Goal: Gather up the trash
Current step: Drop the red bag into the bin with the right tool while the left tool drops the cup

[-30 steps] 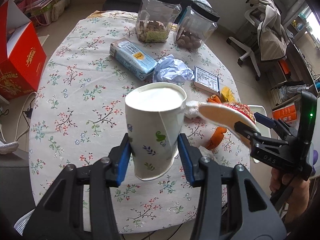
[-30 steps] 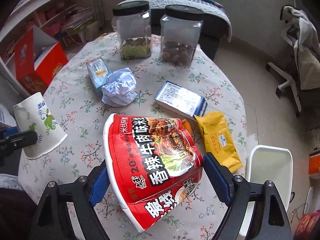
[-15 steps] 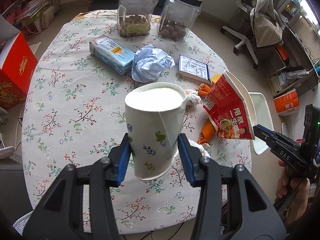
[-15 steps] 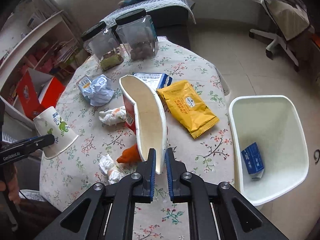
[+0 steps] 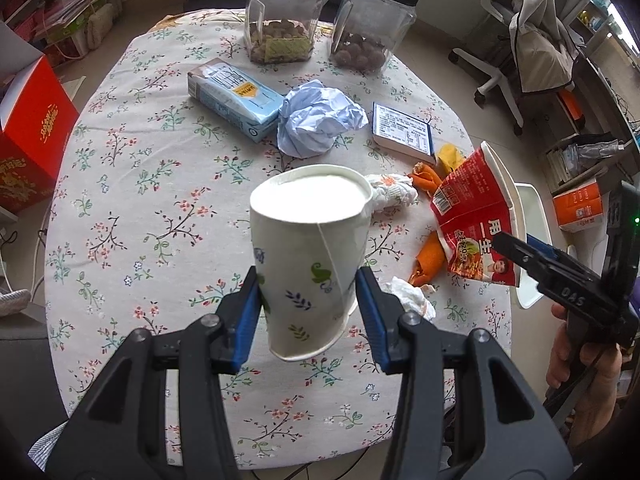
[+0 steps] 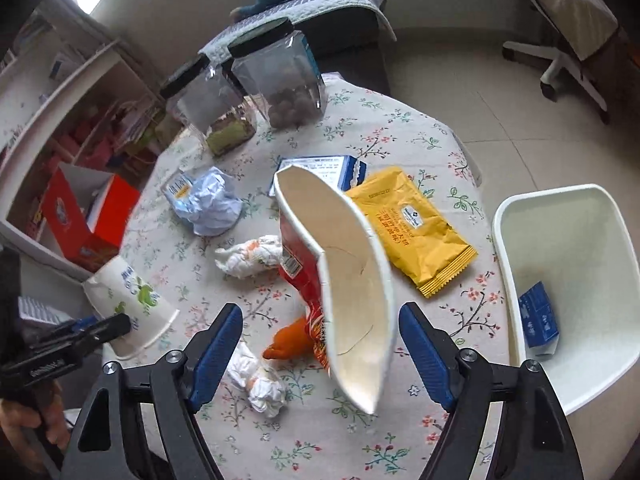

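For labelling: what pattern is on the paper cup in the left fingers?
White paper cup with small blue and green leaf sprigs; clearest in the left wrist view.

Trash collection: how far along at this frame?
Done: one blue carton lies in the white plastic bin. In hand: the left gripper clamps a white floral paper cup; the right gripper's jaws are opening around a squashed red noodle bowl, not yet over the bin. Left on the floral tablecloth: crumpled blue paper ball, yellow packet, tissue wads, orange scraps.
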